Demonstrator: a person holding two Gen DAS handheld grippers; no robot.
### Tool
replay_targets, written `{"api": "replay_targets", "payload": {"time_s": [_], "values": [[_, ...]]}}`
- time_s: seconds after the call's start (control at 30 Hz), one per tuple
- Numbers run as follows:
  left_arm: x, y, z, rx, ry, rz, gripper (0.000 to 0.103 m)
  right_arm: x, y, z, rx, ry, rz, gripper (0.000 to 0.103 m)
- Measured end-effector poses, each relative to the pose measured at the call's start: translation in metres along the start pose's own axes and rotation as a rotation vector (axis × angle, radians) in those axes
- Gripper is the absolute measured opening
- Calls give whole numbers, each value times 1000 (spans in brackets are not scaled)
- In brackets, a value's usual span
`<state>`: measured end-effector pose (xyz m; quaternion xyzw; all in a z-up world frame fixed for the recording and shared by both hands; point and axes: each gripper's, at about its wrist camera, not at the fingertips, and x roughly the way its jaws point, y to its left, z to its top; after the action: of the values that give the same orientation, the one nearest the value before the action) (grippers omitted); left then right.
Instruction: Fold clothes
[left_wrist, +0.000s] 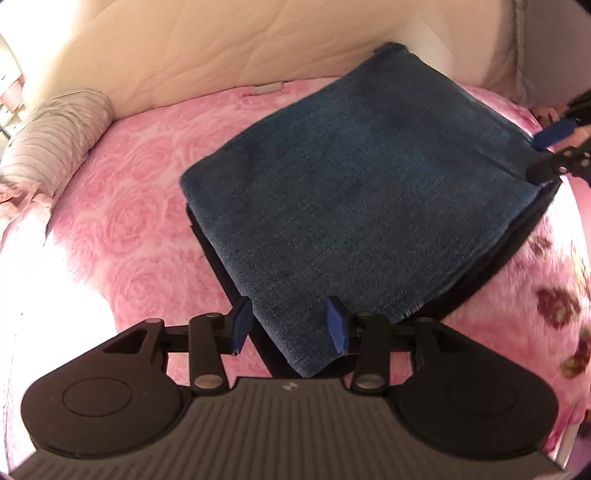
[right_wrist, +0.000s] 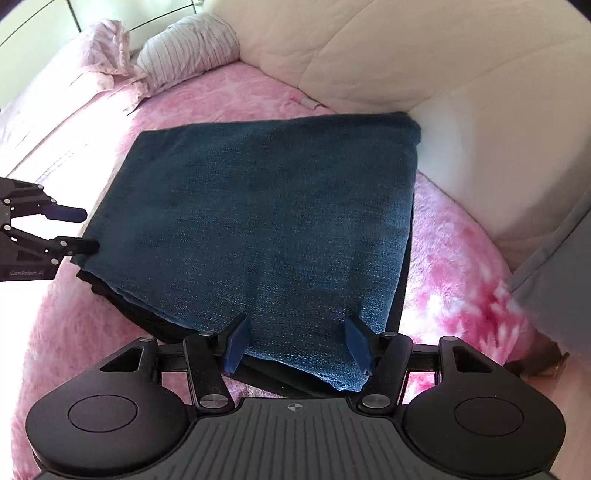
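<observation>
Your left gripper (left_wrist: 290, 325) is hovering with jaws parted around the near corner of the folded blue denim garment (left_wrist: 362, 192), pads not pressing. The garment is lying flat on the pink rose blanket (left_wrist: 140, 206), corners toward each gripper, no clear long axis. Your right gripper (right_wrist: 297, 341) is standing wide at the opposite corner.

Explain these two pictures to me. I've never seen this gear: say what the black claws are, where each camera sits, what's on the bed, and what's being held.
No robot here: a person holds a two-finger claw in each hand, with a camera on each looking along the fingers. One picture comes from the left gripper, the other from the right gripper; each also catches the other claw at its edge. A folded blue garment lies on a pink blanket, with a striped pillow and cream quilt behind. Both claws stand open at the garment's near edge; nothing is gripped.
</observation>
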<state>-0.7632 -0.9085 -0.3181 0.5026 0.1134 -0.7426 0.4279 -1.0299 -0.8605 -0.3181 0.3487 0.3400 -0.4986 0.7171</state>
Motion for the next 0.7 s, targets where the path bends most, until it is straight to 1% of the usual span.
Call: {"api": "replay_targets", "payload": {"time_s": [0.07,0.1,0.13,0.17,0.2,0.23,0.27,0.33,0.4,0.53,0.63,0.7], "values": [[-14,-5,-3,-17,-6,22,43,-16,6,-2,18,-13,-32,60],[-23,-8,-7,-39,-7,30,50,-27,11,-6,20,-20,-55,61],[-33,-12,-11,-65,-9,35,58,-37,19,-12,25,-25,-80,67],[-43,-15,-16,-95,-13,36,63,-47,28,-18,31,-22,-101,77],[-54,-19,-22,-126,-15,40,72,-56,36,-26,39,-19,-117,79],[-66,-22,-27,-158,-15,44,79,-64,44,-32,49,-12,-133,79],[-77,-25,-32,-196,-14,45,82,-73,52,-37,61,-3,-147,79],[-102,-31,-44,-271,-10,38,92,-88,69,-47,100,21,-166,79],[-126,-37,-55,-330,-11,36,95,-106,85,-55,145,27,-169,79],[-171,-42,-74,-420,-26,31,95,-145,116,-70,214,12,-173,79],[-204,-44,-86,-449,-52,23,95,-175,141,-83,216,-7,-185,79],[-224,-49,-94,-428,-70,27,95,-196,154,-93,226,-26,-201,79]]}}
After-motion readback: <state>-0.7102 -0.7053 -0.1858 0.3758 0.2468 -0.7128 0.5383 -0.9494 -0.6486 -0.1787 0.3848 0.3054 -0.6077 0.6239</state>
